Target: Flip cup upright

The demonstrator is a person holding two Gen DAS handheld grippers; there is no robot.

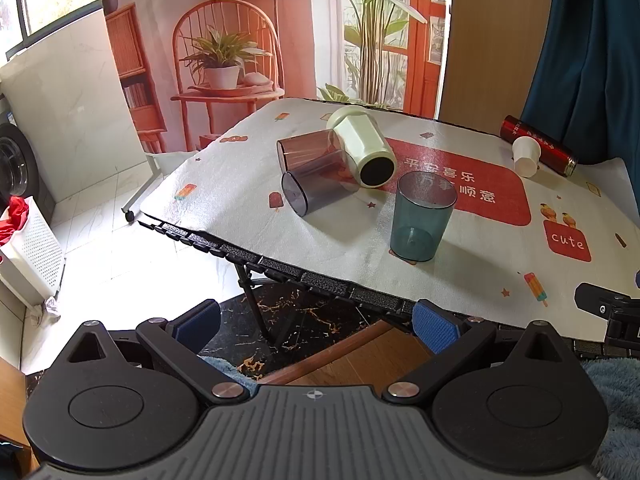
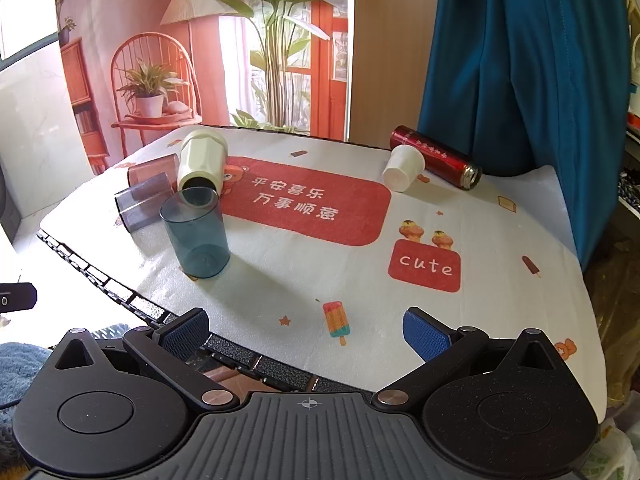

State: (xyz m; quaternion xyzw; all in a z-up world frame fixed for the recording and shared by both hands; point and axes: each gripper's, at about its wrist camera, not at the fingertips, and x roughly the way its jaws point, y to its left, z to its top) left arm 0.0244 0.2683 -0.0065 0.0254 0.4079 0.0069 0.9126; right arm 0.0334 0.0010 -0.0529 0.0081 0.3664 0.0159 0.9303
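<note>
Left hand-held gripper [image 1: 316,330]: fingers spread wide, nothing between the blue pads [image 1: 434,326]; it is positioned off the near edge of the tabletop [image 1: 460,276], above the floor. Right hand-held gripper [image 2: 306,334]: likewise wide open and empty, positioned over the near edge of the tabletop.

Nearest on the printed cover stands a blue-tinted clear cup [image 1: 420,218], upright, mouth up, apart from both grippers. Just behind it, three cups lie on their sides in a cluster: a grey clear cup [image 1: 316,194], a brownish clear cup [image 1: 308,152] behind that and touching it, and a cream faceted cup [image 1: 362,148] with its dark mouth turned toward the blue cup.

Well apart, toward the far right corner, a small white cup [image 2: 402,168] lies tilted against a red flask [image 2: 438,156], which lies on its side.
</note>
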